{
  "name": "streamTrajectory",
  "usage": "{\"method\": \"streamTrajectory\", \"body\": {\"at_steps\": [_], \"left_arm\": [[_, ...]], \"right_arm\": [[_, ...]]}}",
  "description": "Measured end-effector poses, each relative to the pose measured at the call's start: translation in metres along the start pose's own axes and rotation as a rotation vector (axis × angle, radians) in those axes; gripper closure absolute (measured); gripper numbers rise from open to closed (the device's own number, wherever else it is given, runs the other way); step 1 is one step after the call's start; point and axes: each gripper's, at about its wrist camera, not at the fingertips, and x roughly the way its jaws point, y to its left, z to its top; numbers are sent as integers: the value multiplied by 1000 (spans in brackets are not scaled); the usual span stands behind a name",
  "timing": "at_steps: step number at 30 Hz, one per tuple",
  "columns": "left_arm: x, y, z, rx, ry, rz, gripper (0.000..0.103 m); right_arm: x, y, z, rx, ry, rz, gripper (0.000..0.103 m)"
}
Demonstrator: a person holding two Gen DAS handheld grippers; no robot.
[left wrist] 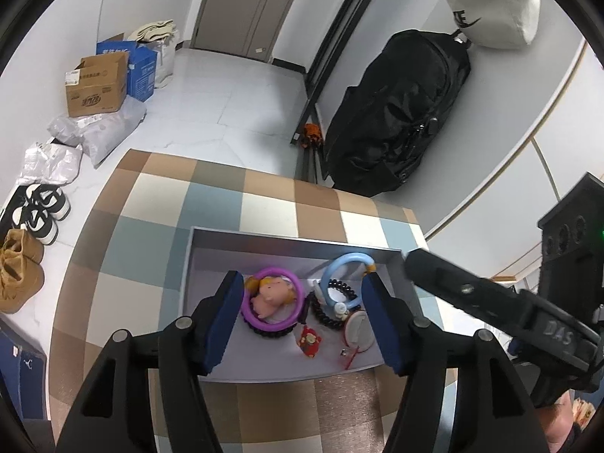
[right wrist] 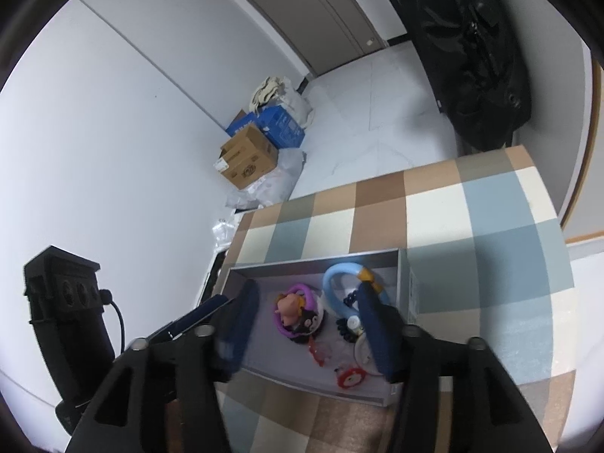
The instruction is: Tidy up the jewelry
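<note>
Jewelry [left wrist: 302, 305] sits in a tray [left wrist: 264, 236] whose long axis runs left-right at lower centre. Left gripper [left wrist: 302, 317] and right gripper [right wrist: 305, 324] frame it, both wide, holding nothing.

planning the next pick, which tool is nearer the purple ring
Left, though not by much. The left tool hovers open with the purple ring by its left finger; the right tool is open over the tray's right side.
</note>
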Motion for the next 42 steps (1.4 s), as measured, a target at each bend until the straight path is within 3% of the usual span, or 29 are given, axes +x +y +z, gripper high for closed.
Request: {"method": "streamTrajectory", "body": {"at_steps": [8, 15, 19, 24, 26, 28, 33, 42], "left_arm": [[-5, 4, 1, -8, -21, 41, 43], [-21, 1, -2, 27, -98, 82, 42], [-31, 3, -5, 20, -139, 105, 29], [-47, 6, -11, 21, -214, 134, 22], [-52, 8, -14, 17, -242, 151, 20], [-58, 9, -18, 19, -275, 171, 19], [-68, 10, -31, 28, -326, 194, 12], [-76, -5, -57, 113, -364, 256, 7]], "right_arm": [[-7, -1, 2, -7, -24, -12, 26], [-19, 1, -1, -34, -70, -27, 17], [-30, 2, -6, -52, -102, -36, 11], [-46, 4, -16, -112, -168, -31, 4], [-50, 4, -22, -126, -184, -58, 3], [-56, 6, -25, -125, -195, -30, 3], [-71, 21, -41, -234, -258, -65, 0], [-76, 25, -72, -306, -292, -109, 0]]}}
